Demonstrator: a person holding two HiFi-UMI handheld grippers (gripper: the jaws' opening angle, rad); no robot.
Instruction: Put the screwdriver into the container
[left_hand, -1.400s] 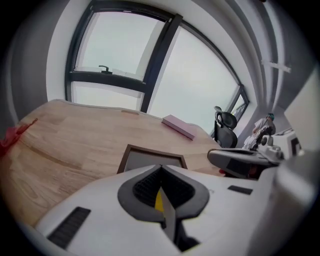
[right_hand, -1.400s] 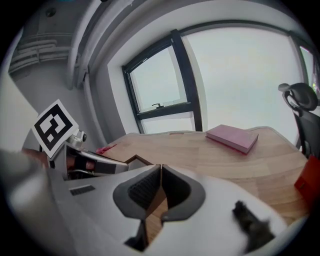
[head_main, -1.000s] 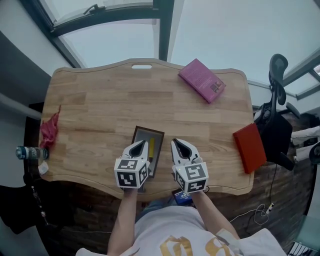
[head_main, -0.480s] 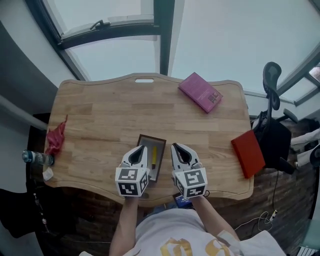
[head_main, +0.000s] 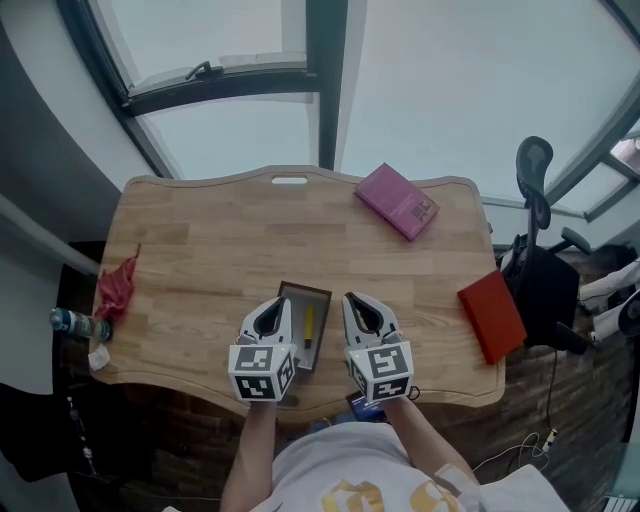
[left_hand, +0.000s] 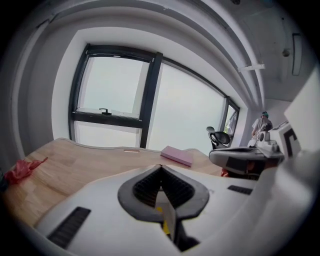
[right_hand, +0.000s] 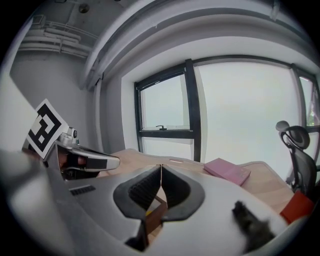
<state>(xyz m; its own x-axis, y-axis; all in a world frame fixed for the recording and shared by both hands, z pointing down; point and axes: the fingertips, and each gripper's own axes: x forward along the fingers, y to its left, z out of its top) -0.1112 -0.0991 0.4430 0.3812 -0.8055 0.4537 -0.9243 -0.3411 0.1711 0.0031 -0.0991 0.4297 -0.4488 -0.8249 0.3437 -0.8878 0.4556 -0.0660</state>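
A yellow screwdriver (head_main: 308, 325) lies inside the dark rectangular container (head_main: 318, 296) near the front edge of the wooden table (head_main: 200, 250). My left gripper (head_main: 281, 305) hovers over the container's left side, shut and holding nothing. My right gripper (head_main: 353, 302) hangs just right of the container, also shut and empty. In the left gripper view the left gripper (left_hand: 161, 167) has its tips together, with a bit of the yellow screwdriver (left_hand: 164, 227) showing below them. In the right gripper view the right gripper (right_hand: 161, 167) is shut above a brown corner of the container (right_hand: 155, 212).
A pink book (head_main: 396, 201) lies at the back right and a red book (head_main: 491, 315) at the right edge. A red cloth (head_main: 116, 283) lies at the left edge, beside a bottle (head_main: 78, 324). An office chair (head_main: 535, 250) stands right of the table.
Both grippers have risen a little above the table and stayed shut. The screwdriver stays in the container. The head view has pulled back, so the table looks smaller.
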